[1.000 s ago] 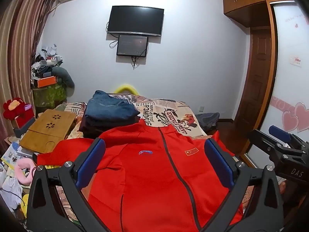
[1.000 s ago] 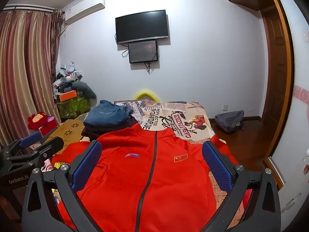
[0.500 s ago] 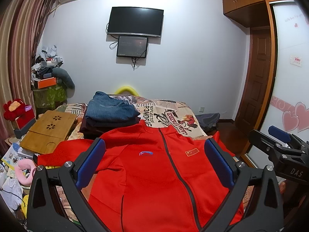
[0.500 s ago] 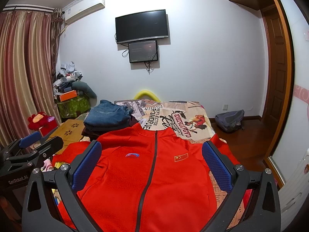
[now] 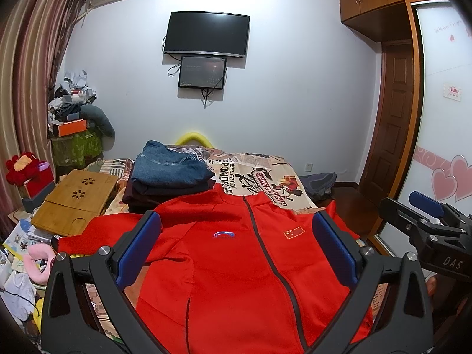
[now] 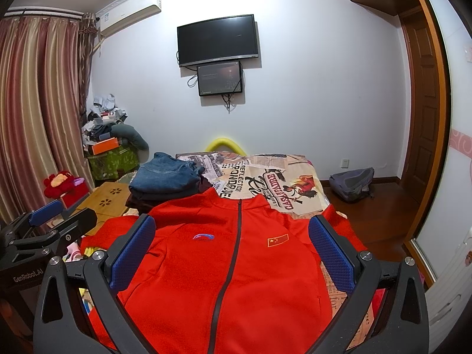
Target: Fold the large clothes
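Observation:
A red zip-up jacket (image 5: pixel 236 265) lies flat, front up, on the bed, collar toward the far wall; it also shows in the right wrist view (image 6: pixel 230 265). Its sleeves spread out to both sides. My left gripper (image 5: pixel 236 247) is open and empty, held above the jacket's chest. My right gripper (image 6: pixel 233 247) is open and empty, also above the chest. The right gripper shows at the right edge of the left wrist view (image 5: pixel 424 224); the left gripper shows at the left edge of the right wrist view (image 6: pixel 44 233).
A stack of folded clothes with blue jeans on top (image 5: pixel 171 171) sits on the bed behind the jacket's left shoulder. The printed bedspread (image 5: pixel 265 174) lies beyond. A wooden lap desk (image 5: pixel 73 200) and clutter lie left. A backpack (image 6: pixel 351 183) sits on the floor right.

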Tool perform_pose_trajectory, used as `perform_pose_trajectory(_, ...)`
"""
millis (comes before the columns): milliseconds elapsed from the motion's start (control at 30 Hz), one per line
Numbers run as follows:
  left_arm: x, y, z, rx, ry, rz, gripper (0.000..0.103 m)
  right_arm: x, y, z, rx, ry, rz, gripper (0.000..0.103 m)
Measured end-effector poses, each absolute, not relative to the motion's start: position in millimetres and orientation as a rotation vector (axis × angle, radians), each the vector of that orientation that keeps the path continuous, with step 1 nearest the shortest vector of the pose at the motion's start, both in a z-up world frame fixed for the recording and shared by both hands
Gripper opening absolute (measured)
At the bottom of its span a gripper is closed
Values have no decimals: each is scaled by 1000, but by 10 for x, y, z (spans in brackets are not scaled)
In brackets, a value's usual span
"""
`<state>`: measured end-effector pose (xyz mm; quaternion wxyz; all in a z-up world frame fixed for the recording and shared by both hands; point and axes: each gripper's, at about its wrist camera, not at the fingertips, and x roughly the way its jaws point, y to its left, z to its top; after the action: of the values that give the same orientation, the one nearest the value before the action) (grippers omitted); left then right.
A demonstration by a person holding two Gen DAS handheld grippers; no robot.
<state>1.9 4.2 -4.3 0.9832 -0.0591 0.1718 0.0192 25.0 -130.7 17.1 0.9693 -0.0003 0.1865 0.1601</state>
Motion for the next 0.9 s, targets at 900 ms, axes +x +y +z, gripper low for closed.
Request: perform_pose_trajectory(900,10,34,-28,-118,344,38,103,217,-1274,183,-4,375,325,103)
